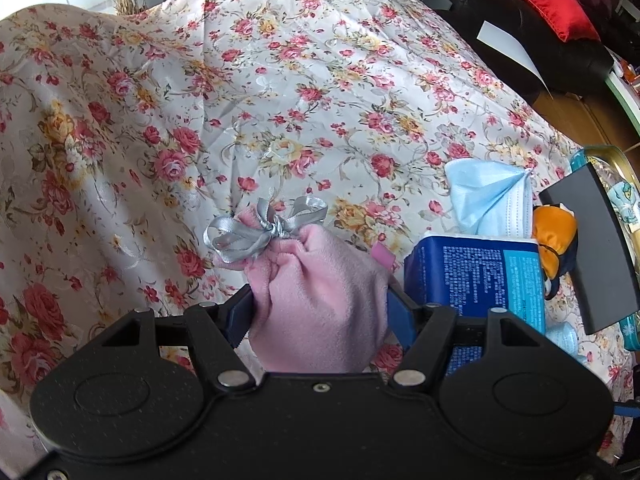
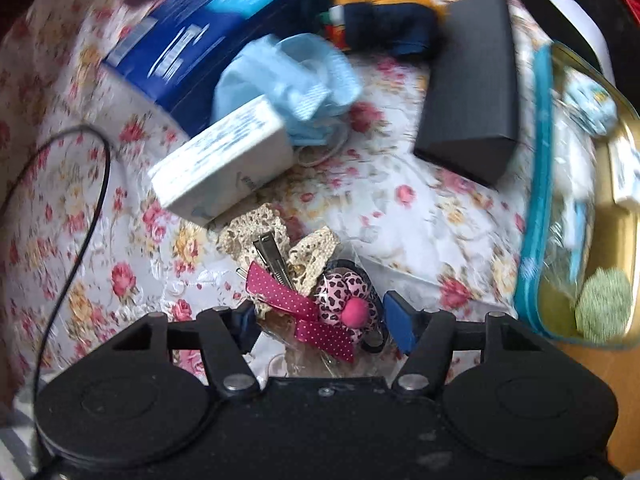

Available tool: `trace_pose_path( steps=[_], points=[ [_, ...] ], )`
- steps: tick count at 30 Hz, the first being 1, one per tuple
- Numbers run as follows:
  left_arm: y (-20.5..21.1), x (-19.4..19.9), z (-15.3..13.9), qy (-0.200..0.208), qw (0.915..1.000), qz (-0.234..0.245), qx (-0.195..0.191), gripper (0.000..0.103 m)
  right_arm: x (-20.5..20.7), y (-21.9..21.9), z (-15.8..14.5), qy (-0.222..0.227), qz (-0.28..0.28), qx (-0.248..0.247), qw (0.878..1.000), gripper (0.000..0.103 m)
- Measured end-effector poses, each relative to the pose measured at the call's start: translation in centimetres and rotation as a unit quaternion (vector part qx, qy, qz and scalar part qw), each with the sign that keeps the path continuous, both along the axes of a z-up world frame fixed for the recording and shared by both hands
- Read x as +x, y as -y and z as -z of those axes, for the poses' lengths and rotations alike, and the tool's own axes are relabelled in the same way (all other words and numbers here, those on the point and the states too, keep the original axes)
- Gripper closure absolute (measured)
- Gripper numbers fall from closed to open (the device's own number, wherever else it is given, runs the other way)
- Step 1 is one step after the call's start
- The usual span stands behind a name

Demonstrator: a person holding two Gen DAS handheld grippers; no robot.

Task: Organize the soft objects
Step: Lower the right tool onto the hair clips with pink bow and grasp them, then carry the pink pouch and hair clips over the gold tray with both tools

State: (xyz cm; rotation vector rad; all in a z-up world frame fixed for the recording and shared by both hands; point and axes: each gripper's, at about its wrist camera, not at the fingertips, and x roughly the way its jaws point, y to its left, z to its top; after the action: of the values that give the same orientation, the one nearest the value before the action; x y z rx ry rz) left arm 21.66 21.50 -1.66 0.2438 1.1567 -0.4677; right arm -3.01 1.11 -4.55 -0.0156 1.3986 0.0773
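In the left wrist view my left gripper (image 1: 320, 312) is shut on a pink velvet pouch (image 1: 320, 300) tied with a grey ribbon (image 1: 264, 228), held over the floral cloth (image 1: 240, 100). In the right wrist view my right gripper (image 2: 320, 320) has its blue fingers (image 2: 396, 320) on either side of a clear bag of hair accessories (image 2: 316, 300): lace bows, a pink dotted ribbon, a heart-print flower. The jaws stand fairly wide and the bag lies on the cloth, so the grip is unclear. This view is motion-blurred.
A blue tissue pack (image 1: 480, 276) (image 2: 208, 28), blue face masks (image 1: 488, 196) (image 2: 292, 88), an orange and navy plush (image 1: 556, 236), a black box (image 2: 472, 84), a white box (image 2: 224, 160), a gold tray (image 2: 624, 216) with a clear zip pouch (image 2: 560, 200), a black cable (image 2: 80, 200).
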Motion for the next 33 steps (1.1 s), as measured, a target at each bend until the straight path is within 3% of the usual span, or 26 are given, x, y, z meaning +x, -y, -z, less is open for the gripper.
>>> trace_pose_path(
  steps=[5,7,10,16,23,28,33],
  points=[
    [-0.7,0.6,0.3,0.009,0.9998,-0.012,-0.016,0.04,-0.6,3.7,-2.7,0.04,0.088,0.041,0.994,0.041],
    [-0.6,0.4,0.5,0.036,0.9993,-0.009,-0.009,0.04,-1.3,5.3,-4.0,0.064,0.124,0.051,0.989,0.041],
    [-0.1,-0.5,0.6,0.094,0.995,-0.002,0.033,0.04,-1.9,8.1,-5.3,0.093,0.178,0.053,0.978,0.041],
    [1.3,-0.6,-2.2,0.047,0.9983,-0.029,0.019,0.04,-2.5,14.5,-6.8,0.136,0.305,0.013,0.942,0.041],
    [9.9,-4.0,-6.9,0.055,0.9982,0.025,0.001,0.04,-2.4,20.7,-7.3,0.157,0.431,0.013,0.889,0.04],
    [18.8,-7.0,-8.9,0.055,0.9929,0.102,-0.029,0.04,-3.1,22.6,-6.5,0.166,0.461,-0.013,0.872,0.04],
    [26.5,-9.3,-8.0,0.033,0.9876,0.148,-0.041,0.04,-4.4,24.0,-5.2,0.155,0.489,-0.039,0.858,0.04]
  ],
)
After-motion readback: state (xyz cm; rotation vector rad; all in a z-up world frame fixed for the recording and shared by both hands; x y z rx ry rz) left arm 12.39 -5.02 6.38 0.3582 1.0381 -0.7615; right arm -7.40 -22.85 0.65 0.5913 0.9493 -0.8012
